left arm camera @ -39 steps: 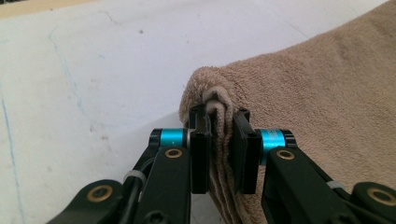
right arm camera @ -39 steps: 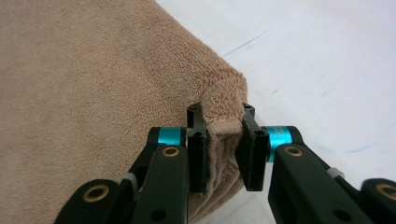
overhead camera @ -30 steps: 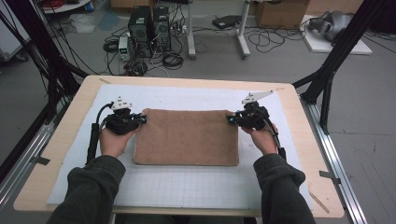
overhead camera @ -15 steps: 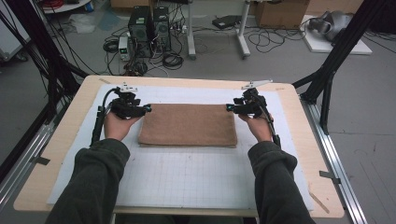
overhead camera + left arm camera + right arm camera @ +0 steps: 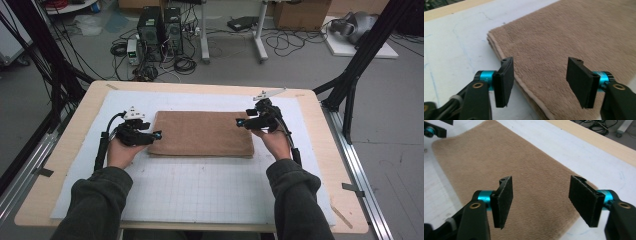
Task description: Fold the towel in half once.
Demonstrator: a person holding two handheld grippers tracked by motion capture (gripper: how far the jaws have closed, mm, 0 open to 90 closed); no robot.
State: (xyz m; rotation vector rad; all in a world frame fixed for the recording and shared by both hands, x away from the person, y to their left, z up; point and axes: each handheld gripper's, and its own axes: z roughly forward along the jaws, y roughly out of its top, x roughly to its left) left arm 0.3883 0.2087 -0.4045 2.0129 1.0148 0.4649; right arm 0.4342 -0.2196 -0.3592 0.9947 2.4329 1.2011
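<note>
We see a folded brown towel (image 5: 202, 132) lying flat on the white gridded mat (image 5: 200, 185). The left gripper (image 5: 150, 136) and right gripper (image 5: 241, 122) hover at its two short edges, jaws spread after just opening, nothing between them. No legible writing appears.

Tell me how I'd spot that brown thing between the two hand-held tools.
Start at the wooden table topped with a white gridded mat. On the mat's far half lies a flat, folded brown fleece towel. It is the one soft, fuzzy, tan rectangle there, with doubled edges along its near side.
</note>
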